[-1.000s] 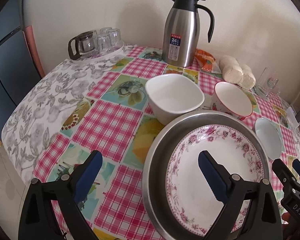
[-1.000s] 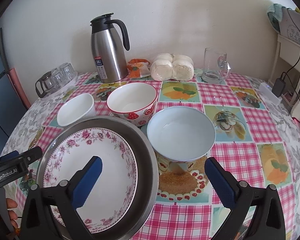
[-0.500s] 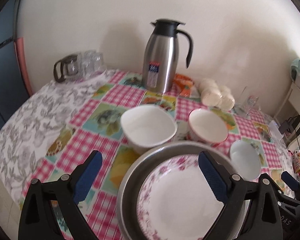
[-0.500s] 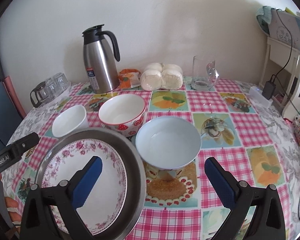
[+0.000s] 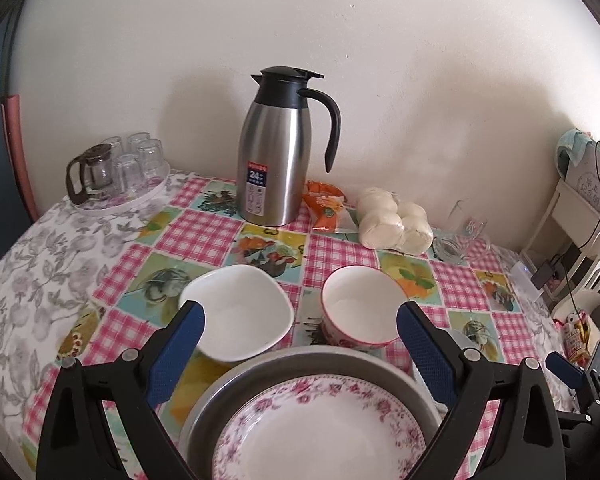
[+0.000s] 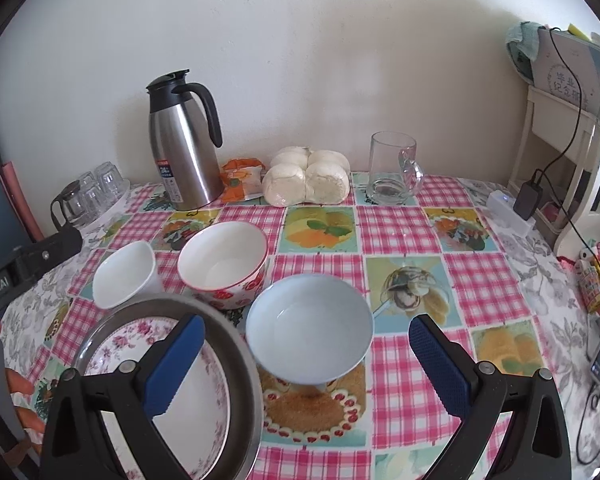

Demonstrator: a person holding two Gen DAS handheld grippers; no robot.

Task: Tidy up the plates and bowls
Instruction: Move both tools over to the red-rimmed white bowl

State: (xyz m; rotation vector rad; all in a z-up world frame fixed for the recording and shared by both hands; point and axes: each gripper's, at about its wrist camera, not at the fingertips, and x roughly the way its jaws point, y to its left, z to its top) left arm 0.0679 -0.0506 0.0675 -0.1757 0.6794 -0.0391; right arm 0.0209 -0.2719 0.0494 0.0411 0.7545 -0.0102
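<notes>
Here the pale blue bowl sits between the right gripper's wide-apart jaws.

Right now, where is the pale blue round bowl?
In the right wrist view, the pale blue round bowl stands centre, between the steel tray and open right gripper.
</notes>
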